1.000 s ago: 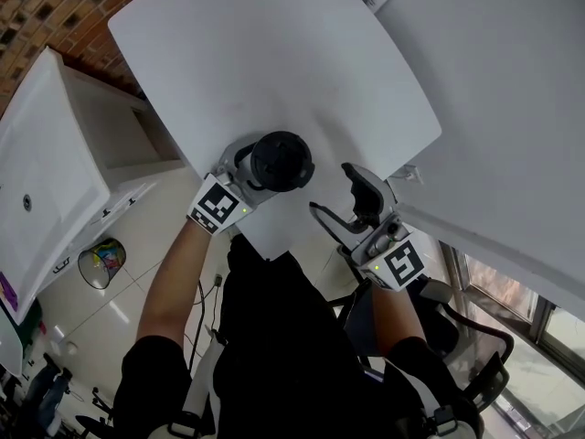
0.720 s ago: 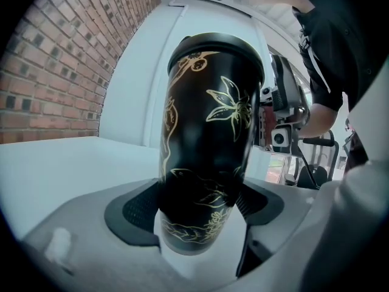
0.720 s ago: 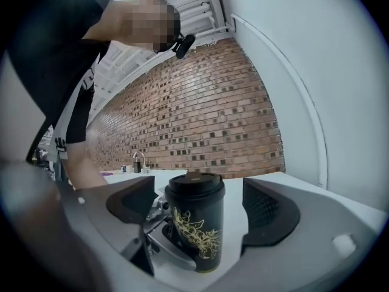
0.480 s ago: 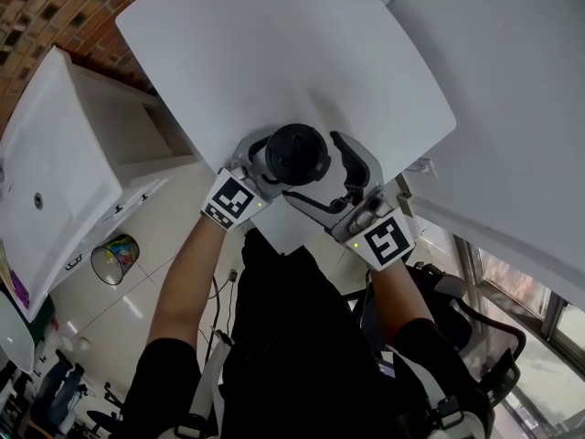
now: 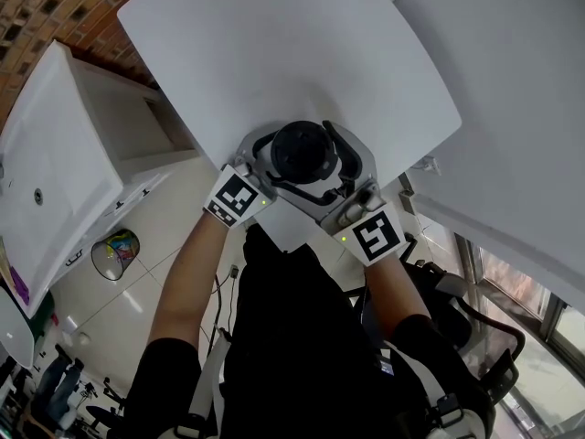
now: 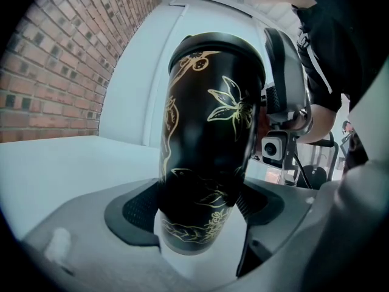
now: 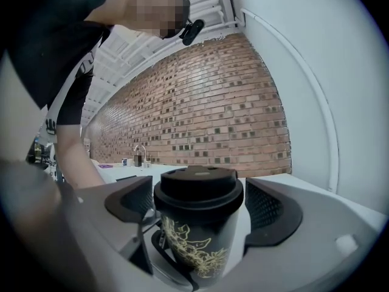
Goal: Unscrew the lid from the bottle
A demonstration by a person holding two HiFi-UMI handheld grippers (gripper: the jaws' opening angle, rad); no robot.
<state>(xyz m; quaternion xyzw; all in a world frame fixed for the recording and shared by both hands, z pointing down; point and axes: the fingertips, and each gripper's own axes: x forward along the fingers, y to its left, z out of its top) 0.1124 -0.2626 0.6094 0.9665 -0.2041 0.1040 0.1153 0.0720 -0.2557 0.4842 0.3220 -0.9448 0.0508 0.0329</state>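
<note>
A black bottle (image 6: 206, 139) with gold flower drawings stands upright near the front edge of the white table (image 5: 274, 44). It wears a black lid (image 5: 302, 151), also seen in the right gripper view (image 7: 197, 190). My left gripper (image 6: 203, 212) is shut on the bottle's lower body, its pads pressed on both sides. My right gripper (image 7: 197, 202) straddles the lid from the right, its jaws opening. The lid is between the pads, and a gap shows at the right pad (image 7: 267, 208). From the head view, both grippers (image 5: 274, 161) (image 5: 322, 167) meet at the bottle.
A white cabinet (image 5: 55, 154) stands left of the table, below a brick wall (image 5: 55, 7). A white wall (image 5: 512, 80) runs along the right. The table's front edge lies just under the grippers, with the person's body behind it.
My right gripper has come in from the right, wide of the bottle, and now stands around the lid with wider jaws. The left gripper keeps its hold on the bottle.
</note>
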